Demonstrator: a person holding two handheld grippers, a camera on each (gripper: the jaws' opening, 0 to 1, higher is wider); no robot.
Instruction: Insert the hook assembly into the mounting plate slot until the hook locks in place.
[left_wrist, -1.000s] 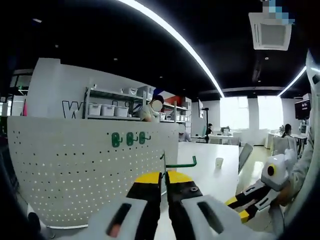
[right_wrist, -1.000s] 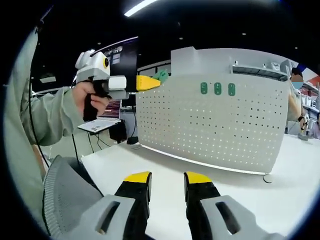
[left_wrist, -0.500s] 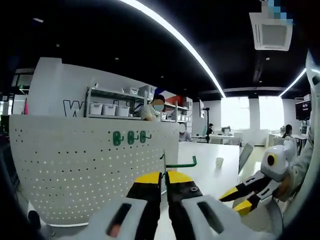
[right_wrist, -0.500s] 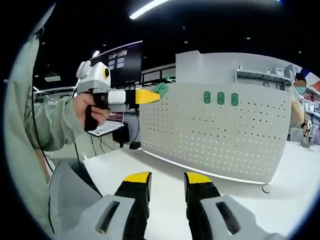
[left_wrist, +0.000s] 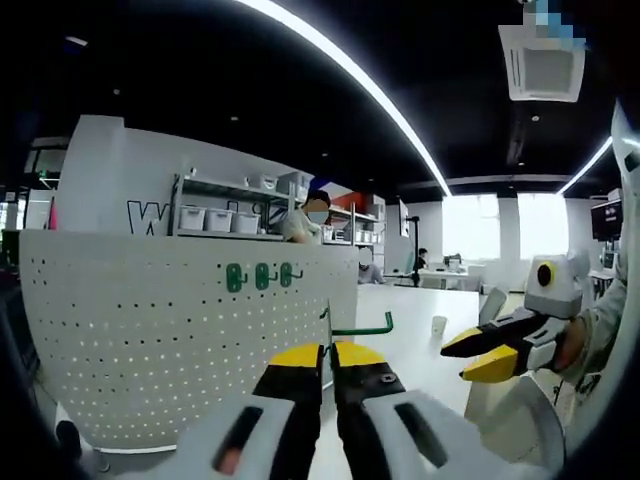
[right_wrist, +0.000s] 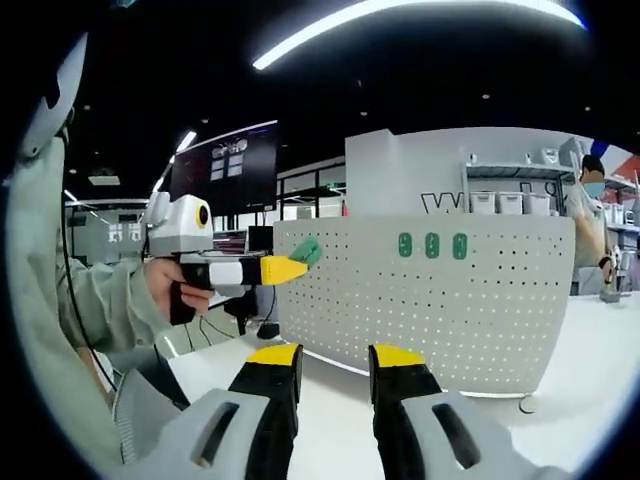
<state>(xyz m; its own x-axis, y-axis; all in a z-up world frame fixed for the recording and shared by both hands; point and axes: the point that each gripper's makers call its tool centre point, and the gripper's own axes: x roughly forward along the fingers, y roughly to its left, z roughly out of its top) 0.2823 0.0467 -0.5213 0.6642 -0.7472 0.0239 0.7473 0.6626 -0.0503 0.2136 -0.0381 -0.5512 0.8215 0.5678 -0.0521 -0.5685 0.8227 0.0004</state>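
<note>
Closest to the left camera, a green hook (left_wrist: 362, 327) is clamped between the closed tips of the left gripper (left_wrist: 327, 356), held up near the top edge of the white pegboard (left_wrist: 150, 330). Looks like the carry-and-line-up step; next the hook would need to be steered into a slot. Off to the side, the right gripper (left_wrist: 478, 352) is spread open, nothing held. Farther back, three green hooks (right_wrist: 432, 245) are already counted on the one board.

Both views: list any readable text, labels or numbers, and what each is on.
"W": large dark letter on the white wall behind the pegboard, cut off by the shelf; its top also shows in the right gripper view.
Dark screen: marks too small to read.
Nothing legible on the green hooks.
</note>
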